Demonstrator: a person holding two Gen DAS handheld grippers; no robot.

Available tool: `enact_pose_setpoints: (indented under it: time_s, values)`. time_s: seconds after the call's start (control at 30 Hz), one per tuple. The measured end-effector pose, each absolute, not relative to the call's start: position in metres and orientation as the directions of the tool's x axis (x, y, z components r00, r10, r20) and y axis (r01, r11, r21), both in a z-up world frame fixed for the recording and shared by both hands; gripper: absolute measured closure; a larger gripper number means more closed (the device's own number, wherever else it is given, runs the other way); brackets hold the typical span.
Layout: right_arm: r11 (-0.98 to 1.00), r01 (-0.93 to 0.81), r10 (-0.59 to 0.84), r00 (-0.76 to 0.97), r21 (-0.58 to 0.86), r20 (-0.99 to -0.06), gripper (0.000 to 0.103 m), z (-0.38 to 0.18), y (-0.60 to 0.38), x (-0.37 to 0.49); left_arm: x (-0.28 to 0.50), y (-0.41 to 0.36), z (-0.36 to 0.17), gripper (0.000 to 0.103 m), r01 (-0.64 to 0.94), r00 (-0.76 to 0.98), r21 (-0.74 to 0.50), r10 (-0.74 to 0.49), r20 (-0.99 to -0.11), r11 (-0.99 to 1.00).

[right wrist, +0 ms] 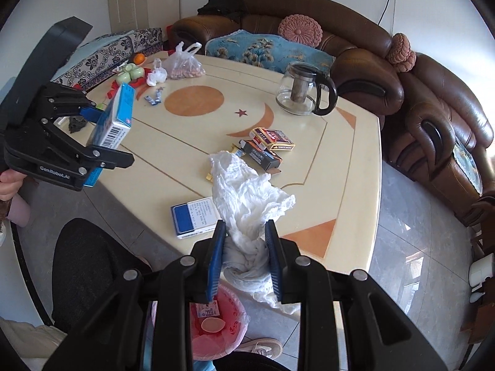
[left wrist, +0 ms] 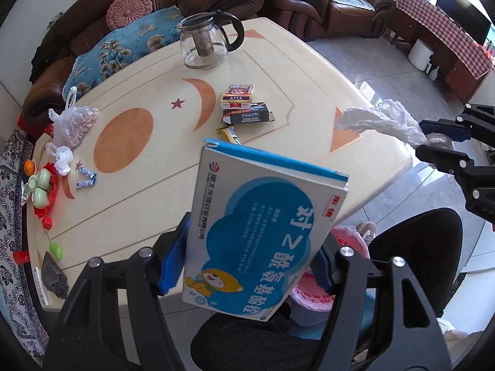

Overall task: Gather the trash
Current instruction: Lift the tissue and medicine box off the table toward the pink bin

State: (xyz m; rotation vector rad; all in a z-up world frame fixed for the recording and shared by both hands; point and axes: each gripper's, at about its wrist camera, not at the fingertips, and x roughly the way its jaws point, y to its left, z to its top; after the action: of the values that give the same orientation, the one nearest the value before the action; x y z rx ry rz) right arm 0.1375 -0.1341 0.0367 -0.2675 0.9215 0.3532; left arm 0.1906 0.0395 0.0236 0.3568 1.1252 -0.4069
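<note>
Tilted steeply downward above the table, left gripper [left wrist: 252, 253] clamps a medicine box [left wrist: 260, 228]; right gripper [right wrist: 246, 258] pinches crumpled tissue [right wrist: 247, 198].

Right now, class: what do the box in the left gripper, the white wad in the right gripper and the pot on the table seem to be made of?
Box: printed card, slightly glossy; sharp folded edges, barcode on its end.
White wad: probably tissue paper, matte; crinkled and soft-folded, though thin plastic is possible.
Pot: clear glass body, seemingly black plastic handle, dull metal strainer inside.
</note>
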Motion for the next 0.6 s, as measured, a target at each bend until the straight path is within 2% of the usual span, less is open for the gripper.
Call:
enact_pose_setpoints:
  time_s: [0.6]
  values:
    - [0.895, -0.436, 0.200, 0.580, -0.093, -0.789, 0.077, 0.052, -0.124, 0.049, 0.102, 0.021, 0.023, 0.037, 0.534, 0.387, 0.070, -0.169, -0.907, 0.842]
